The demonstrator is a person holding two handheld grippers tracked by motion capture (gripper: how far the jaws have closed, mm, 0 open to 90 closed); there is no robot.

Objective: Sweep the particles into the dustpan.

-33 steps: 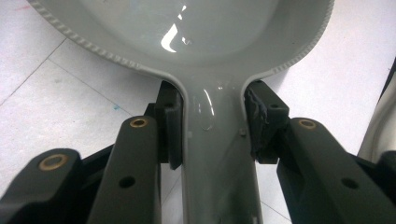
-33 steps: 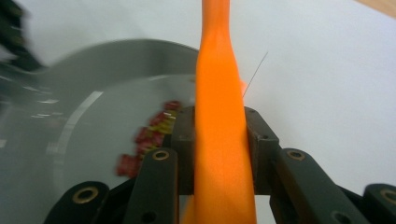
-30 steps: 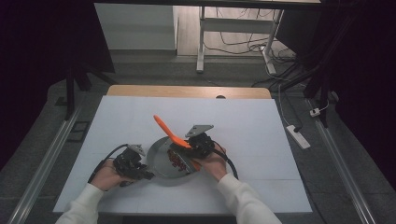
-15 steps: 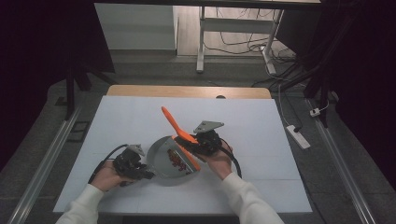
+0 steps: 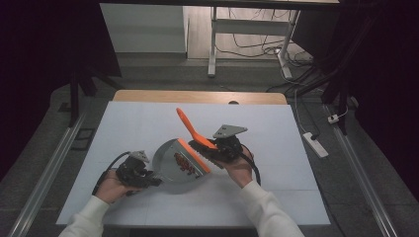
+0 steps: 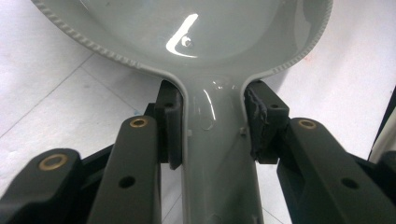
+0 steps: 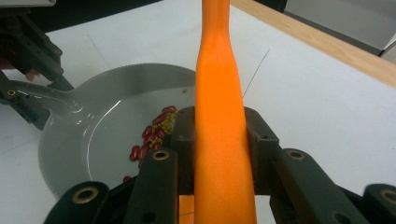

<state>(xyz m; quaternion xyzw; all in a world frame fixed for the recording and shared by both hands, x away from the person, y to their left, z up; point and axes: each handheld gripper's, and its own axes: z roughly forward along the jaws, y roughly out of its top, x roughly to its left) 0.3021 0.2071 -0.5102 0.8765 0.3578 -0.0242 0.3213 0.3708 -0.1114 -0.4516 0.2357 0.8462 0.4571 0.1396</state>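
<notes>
On the near half of the white table [image 5: 148, 123], a grey dustpan [image 5: 174, 165] sits with its mouth edge turned toward the person's right side. The left gripper [image 5: 148, 178] is clamped on the dustpan's handle [image 6: 217, 140]; in the left gripper view both pads press against the sides of that grey stem just below where it widens into the pan. The left hand [image 5: 112, 186] holds this gripper low over the table, close to the front edge.

The right gripper [image 5: 210, 152] is closed around an orange brush [image 5: 190, 129], with its pads squeezing the orange handle from both sides in the right gripper view. The handle slants up and away toward the far side of the table, while the bristle end lies along the dustpan's open edge. The right hand [image 5: 240, 168] sits just to the right of the pan.

Inside the dustpan lies a small heap of red beans [image 7: 149, 140] mixed with little greenish grains [image 7: 166, 120], gathered close to the brush end. A strip of bare wood [image 5: 197, 96] runs along the table's far edge
</notes>
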